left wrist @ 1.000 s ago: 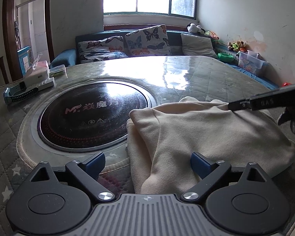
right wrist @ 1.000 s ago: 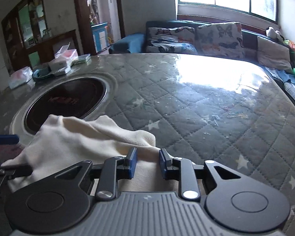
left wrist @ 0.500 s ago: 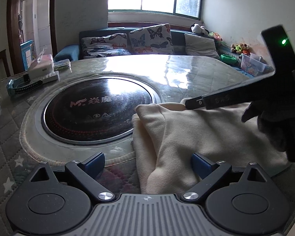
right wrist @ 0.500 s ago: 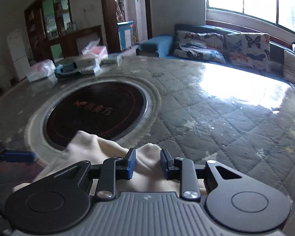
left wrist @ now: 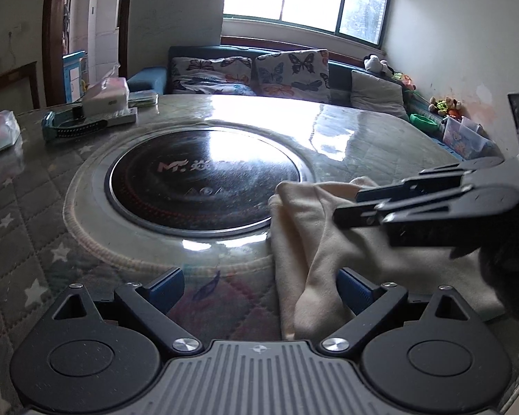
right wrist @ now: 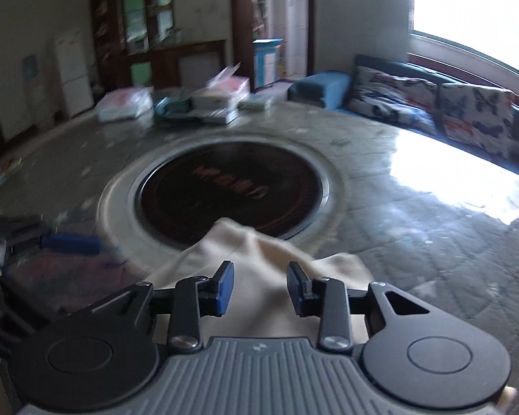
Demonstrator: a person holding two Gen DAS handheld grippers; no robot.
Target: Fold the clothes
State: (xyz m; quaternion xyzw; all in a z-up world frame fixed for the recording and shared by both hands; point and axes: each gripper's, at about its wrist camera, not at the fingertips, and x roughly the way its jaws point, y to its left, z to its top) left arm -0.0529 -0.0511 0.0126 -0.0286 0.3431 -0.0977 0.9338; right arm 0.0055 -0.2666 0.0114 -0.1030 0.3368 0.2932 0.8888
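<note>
Cream garment (left wrist: 315, 242) lies bunched beside black round hob (left wrist: 204, 190) on bench (left wrist: 34, 214). Left gripper (left wrist: 259, 287) spread wide; right gripper (right wrist: 259, 285) parted over cloth, pinching nothing.

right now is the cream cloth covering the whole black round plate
No, the cream cloth only overlaps the near right edge of the black round plate.

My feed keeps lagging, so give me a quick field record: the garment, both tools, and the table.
garment: cream cloth, bunched, lying beside the black round cooktop, its far edge over the cooktop rim
left tool: open, right pad at the cloth's near fold, gripping nothing
right tool: open, low over the cloth
table: quilted star cover under glass
clutter: tissue box and packets at the far side
</note>
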